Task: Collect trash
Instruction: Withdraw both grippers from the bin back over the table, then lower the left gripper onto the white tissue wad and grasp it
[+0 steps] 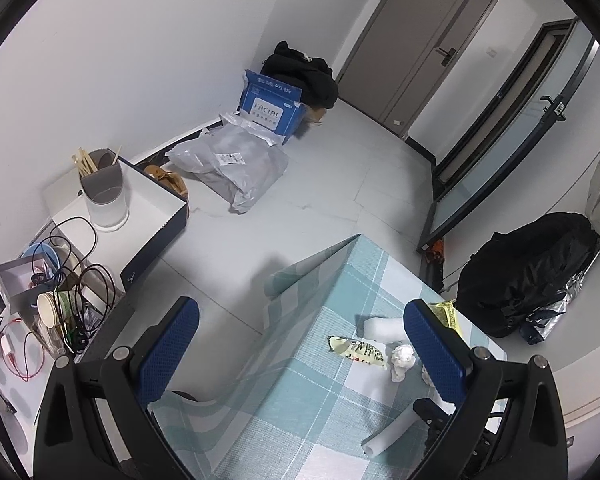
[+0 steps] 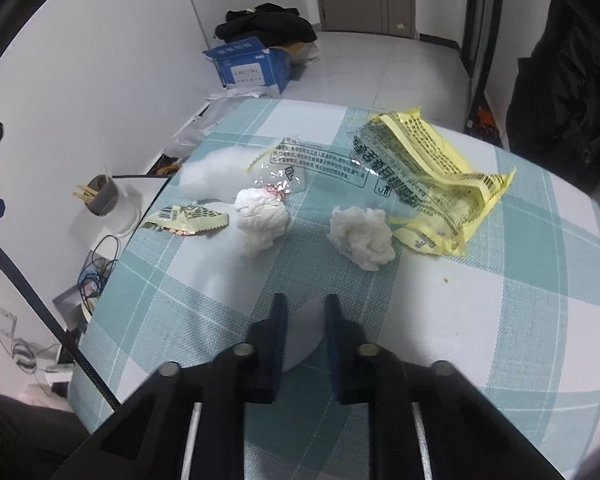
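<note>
the blue cardboard box [image 1: 269, 105] on the floor by the far wall carries the one word that reads clearly, "facial", printed in white letters above smaller characters too fine to make out. beside the box, toward the worktop, lies a grey mailing bag [image 1: 236, 168] with a small white barcode label, and behind the box sits a heap of black clothing [image 1: 304, 74].

the trash is spread over the worktop [image 2: 500, 312], which wears a teal and white checked cloth. taking the big yellow snack bag [image 2: 428, 176] as the mark: its clear side shows dense black print and a barcode, none of it legible here. just beside its near left corner rests a crumpled white tissue [image 2: 360, 238]. further left of the bag sits a second tissue wad [image 2: 262, 220], with a scrap of pink foil touching its top. left again lies a small yellow wrapper [image 2: 188, 220] with a barcode, and behind that a soft white foam piece [image 2: 212, 172].

the right gripper [image 2: 306, 312] has its jaws drawn in narrow on a white foam sheet [image 2: 304, 336], nearer the camera than the yellow bag. the left gripper [image 1: 300, 344] stands wide with nothing between its blue pads, over the worktop's edge.

off the worktop's left side stands a grey cup [image 1: 102, 186] of wooden sticks on a white box, with tangled cables [image 1: 84, 280] near it.
</note>
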Available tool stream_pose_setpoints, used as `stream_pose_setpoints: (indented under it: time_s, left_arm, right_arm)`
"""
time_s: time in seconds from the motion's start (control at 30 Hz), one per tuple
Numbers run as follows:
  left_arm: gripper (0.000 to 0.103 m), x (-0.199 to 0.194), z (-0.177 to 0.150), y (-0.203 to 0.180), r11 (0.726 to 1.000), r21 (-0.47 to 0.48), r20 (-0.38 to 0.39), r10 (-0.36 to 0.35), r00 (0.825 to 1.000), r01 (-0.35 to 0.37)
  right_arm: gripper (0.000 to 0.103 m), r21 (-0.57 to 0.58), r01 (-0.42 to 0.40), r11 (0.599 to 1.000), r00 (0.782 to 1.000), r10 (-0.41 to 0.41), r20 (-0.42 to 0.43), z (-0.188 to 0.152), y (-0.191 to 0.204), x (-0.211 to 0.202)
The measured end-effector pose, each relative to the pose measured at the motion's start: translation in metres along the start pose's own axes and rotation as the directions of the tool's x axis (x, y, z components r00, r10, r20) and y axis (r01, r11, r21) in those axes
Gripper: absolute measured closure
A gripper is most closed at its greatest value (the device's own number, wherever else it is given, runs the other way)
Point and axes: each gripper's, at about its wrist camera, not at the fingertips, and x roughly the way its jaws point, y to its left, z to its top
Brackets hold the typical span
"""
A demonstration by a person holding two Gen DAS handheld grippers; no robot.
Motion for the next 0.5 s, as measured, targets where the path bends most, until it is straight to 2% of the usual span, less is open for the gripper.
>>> stream_pose_setpoints:
  time_s: [0.2, 0.5]
  left_arm:
    - [0.003, 0.001, -0.001, 0.0, 1.0, 0.001, -0.004, 0.008, 1.0, -0.008]
    - [0.003, 0.009, -0.003, -0.004, 1.0, 0.017, -0.026, 0.013, 1.0, -0.013]
  right_arm:
    - [0.099, 0.025, -0.047, 0.999, 0.999, 0.047, -0.007, -0.001, -0.007, -0.003]
    - [0.099, 0.01, -0.088, 0.996, 0.995, 0.088, 0.05, -0.001, -0.01, -0.028]
